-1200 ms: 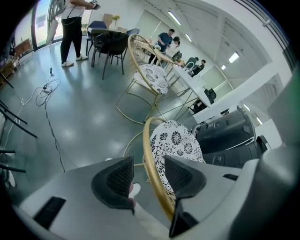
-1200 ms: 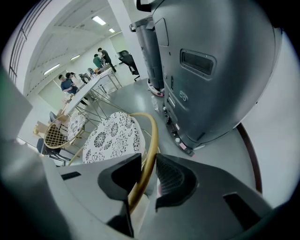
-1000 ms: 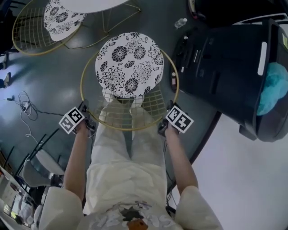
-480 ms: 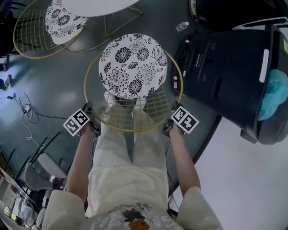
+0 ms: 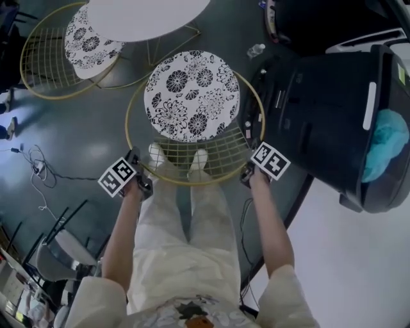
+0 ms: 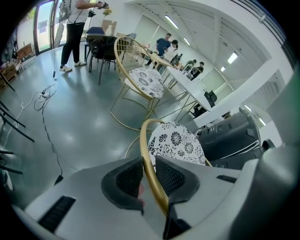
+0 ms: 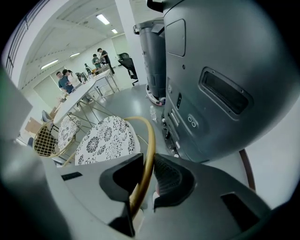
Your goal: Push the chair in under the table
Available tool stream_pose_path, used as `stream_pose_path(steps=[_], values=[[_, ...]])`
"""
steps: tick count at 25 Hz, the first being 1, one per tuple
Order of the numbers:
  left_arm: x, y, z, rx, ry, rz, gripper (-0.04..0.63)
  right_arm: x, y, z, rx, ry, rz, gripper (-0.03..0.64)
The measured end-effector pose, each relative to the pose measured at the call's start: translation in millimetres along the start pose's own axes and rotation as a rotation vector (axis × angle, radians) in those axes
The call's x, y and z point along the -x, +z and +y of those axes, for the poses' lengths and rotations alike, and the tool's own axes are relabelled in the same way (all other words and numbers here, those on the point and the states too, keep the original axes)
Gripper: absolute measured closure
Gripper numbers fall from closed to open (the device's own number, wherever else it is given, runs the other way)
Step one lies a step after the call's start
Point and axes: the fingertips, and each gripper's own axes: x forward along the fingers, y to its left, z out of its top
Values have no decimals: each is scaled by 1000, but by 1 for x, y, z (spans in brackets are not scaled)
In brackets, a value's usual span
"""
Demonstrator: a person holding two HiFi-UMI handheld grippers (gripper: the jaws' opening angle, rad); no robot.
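The table [image 5: 147, 16] is cut off above; the left gripper [image 5: 139, 181] clamps the chair rim [image 5: 127, 122], and the right gripper [image 5: 247, 174] is closing on it beside a black machine [image 5: 320, 109].

You're working under bright, even overhead light. In your head view the grey floor [image 5: 83, 134] shows soft, pale reflections and only faint shadows. The white tabletop [image 5: 147, 13] is nearly washed out, and the picture is sharp throughout.

Both gripper views are fisheye, with black corners and straight lines bowing towards the edges. In your left gripper view, daylight glares from the windows [image 6: 44, 21] at top left and the ceiling strips [image 6: 171, 21] burn white. The gold rim [image 6: 149, 173] goes soft nearest the lens. In your right gripper view, the dark housing [image 7: 225, 79] carries only a dull sheen.
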Motion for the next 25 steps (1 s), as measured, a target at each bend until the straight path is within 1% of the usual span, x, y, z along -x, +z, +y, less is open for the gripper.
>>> stream_pose_path(steps=[4,13,15,18,25], values=[[0,-1,5,-8,-29,-12,511,3,-2,2,15,4,-33,541],[-1,-6,7,-19,-78,-33,509,4,-5,0,36,9,-68,540],[-2,-4,7,-26,-91,-28,508,5,-6,1,40,6,-79,540],[-4,-4,8,-54,-100,-7,503,5,-4,3,78,-10,-91,540],[-6,-12,14,-80,-136,-6,495,5,-4,5,107,-13,-109,539]])
